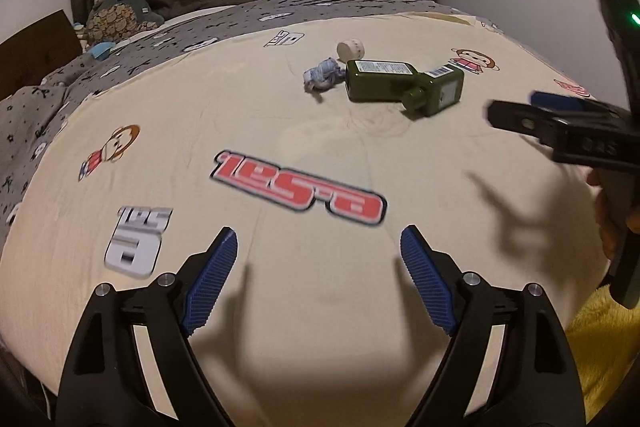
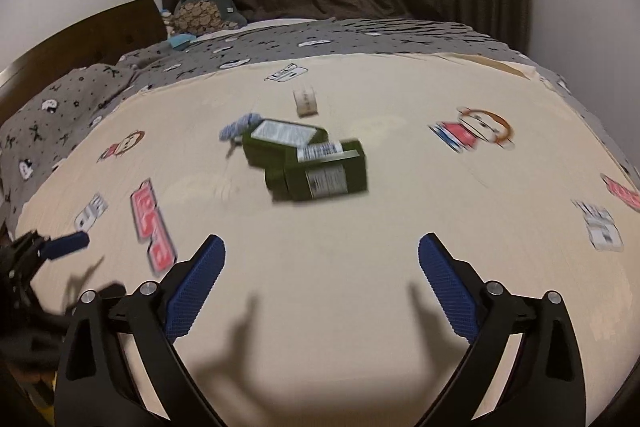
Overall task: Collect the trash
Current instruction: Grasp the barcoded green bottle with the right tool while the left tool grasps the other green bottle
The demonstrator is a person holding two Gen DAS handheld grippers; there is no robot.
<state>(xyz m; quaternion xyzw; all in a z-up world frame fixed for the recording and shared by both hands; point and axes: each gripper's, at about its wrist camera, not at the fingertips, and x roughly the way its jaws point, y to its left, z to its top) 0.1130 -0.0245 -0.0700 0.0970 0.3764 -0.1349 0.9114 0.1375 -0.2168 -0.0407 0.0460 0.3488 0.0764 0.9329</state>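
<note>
Four pieces of trash lie bunched together near the middle of the cream printed sheet [image 1: 280,115] that covers the bed, toward its far edge where the grey patterned blanket [image 1: 224,23] begins. Two dark green bottles [image 1: 378,79] lie on their sides touching each other, one's cap end against the other's body; a crumpled blue-and-white wrapper [image 1: 323,75] sits just beside the nearer bottle's base, and a small pale round container [image 1: 351,48] rests just behind them. Gathered like this, they look ready to be picked up one after another from a single spot. The left gripper [image 1: 318,247] hangs over the near part of the sheet with its jaws spread and nothing between the blue pads, only bare cloth and their shadows. The right gripper [image 2: 322,251] points at the bottles from the near edge, jaws likewise released and empty; it appears at the right of the left wrist view. Neither touches any trash. No bin or bag shows in either view, so where the pieces should go cannot be told.
</note>
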